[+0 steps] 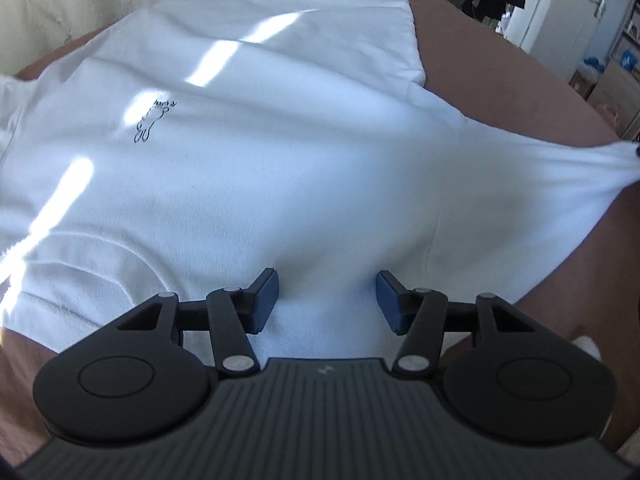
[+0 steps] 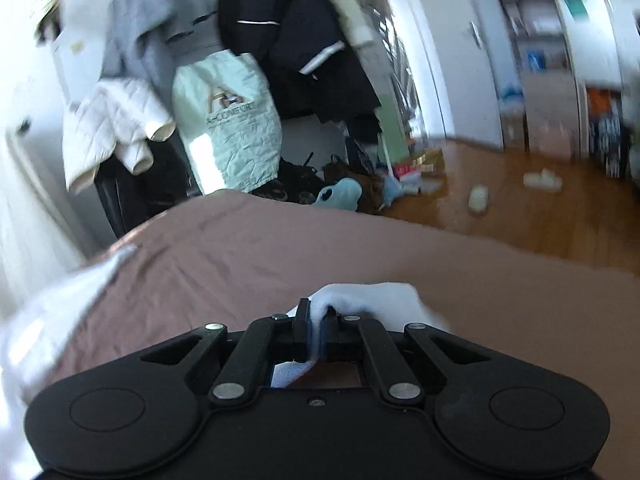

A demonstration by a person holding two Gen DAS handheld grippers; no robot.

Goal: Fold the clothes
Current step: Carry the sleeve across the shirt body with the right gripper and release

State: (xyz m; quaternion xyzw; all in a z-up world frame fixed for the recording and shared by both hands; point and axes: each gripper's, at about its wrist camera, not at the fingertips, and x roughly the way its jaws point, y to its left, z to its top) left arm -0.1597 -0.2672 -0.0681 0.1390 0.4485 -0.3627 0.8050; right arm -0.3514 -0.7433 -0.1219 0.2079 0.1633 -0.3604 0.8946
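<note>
A white T-shirt (image 1: 248, 168) with a small dark line drawing on the chest lies spread on a brown bed cover (image 1: 500, 64). My left gripper (image 1: 326, 300) is open, its blue-padded fingers either side of a ridge of the shirt's near edge, low over the cloth. One corner of the shirt is pulled out taut to the right edge of the left wrist view (image 1: 616, 156). My right gripper (image 2: 318, 320) is shut on that bunched white cloth (image 2: 368, 300) and holds it over the brown cover (image 2: 240, 248). More of the shirt shows blurred at the left (image 2: 60, 312).
Past the bed's far edge hang coats and a pale quilted jacket (image 2: 112, 132) beside a mint bag (image 2: 228, 120). A wooden floor (image 2: 520, 216) with scattered small items lies to the right, with a white door (image 1: 560, 12) and shelves beyond.
</note>
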